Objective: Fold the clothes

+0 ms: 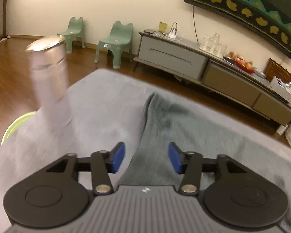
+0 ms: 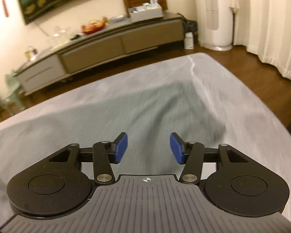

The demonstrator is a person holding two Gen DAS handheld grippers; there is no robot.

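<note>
Garment [image 1: 164, 116] is lying loose on the grey cover [image 1: 99, 97]; left gripper [image 1: 146, 158] and right gripper [image 2: 148, 148] are hovering above the garment, jaws apart and holding nothing, probably seeking an edge.

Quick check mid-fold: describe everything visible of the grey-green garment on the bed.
The grey-green garment is soft, matte, knit-looking cloth, darker than the pale grey bed cover it lies on. It is rumpled, with shadowed creases, and narrows to a point at its far end. Motion blur hides seams and type. It lies beneath both open grippers; nothing visibly grips it.
</note>
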